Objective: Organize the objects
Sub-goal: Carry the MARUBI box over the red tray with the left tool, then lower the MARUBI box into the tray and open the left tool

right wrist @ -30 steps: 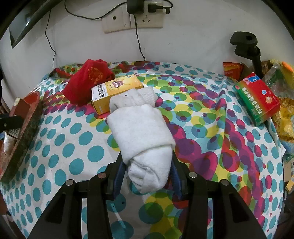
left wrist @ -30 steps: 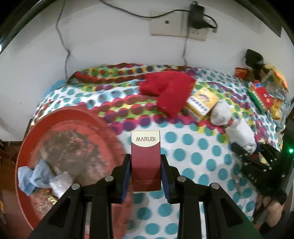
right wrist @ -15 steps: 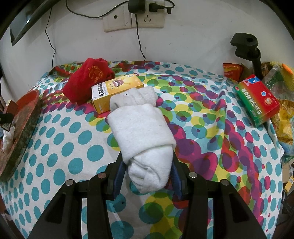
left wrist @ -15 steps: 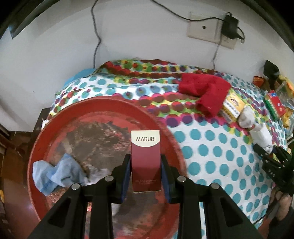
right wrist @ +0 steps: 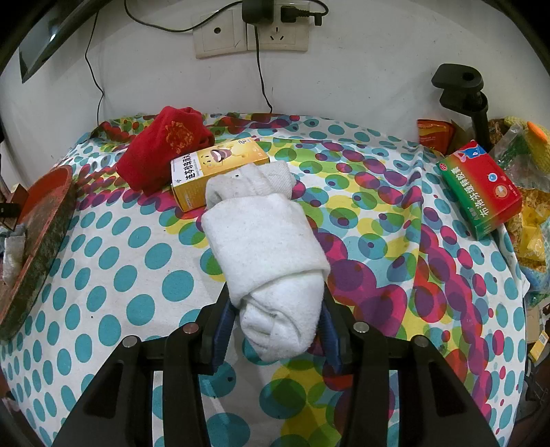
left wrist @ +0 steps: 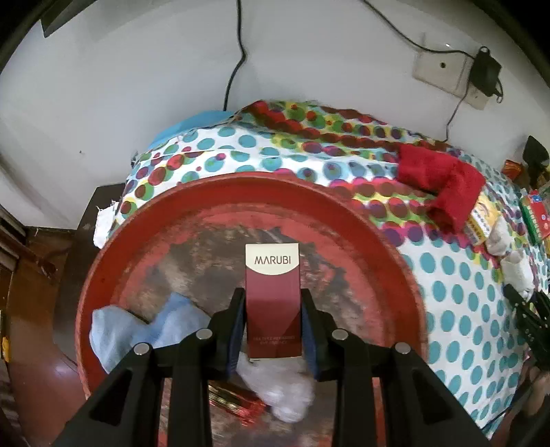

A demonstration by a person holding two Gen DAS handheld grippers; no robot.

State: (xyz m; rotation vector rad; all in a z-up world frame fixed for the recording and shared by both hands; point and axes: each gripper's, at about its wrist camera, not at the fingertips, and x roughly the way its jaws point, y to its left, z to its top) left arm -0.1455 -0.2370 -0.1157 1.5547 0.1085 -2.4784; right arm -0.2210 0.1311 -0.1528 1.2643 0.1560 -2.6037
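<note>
My left gripper (left wrist: 273, 319) is shut on a dark red MARUBI box (left wrist: 272, 295), held upright over the middle of a round red tray (left wrist: 213, 192). In the tray lie a light blue cloth (left wrist: 137, 330), a crumpled white bag (left wrist: 278, 385) and a shiny red wrapper (left wrist: 237, 402). In the right wrist view my right gripper (right wrist: 275, 326) is shut on a rolled white sock (right wrist: 268, 247) that rests on the dotted tablecloth (right wrist: 120, 275). The tray's edge (right wrist: 41, 237) shows at the far left there.
A red sock (right wrist: 165, 144) and a yellow box (right wrist: 216, 175) lie behind the white sock. A green and red box (right wrist: 481, 187) sits at the right, beside a black clamp stand (right wrist: 464, 93) and snack packets (right wrist: 529, 192). Wall sockets with cables (right wrist: 251, 31) are behind the table.
My left gripper has carried the MARUBI box sideways from the tray's edge, above the cloth, to over the tray's middle. The right gripper and the white sock have stayed put.
</note>
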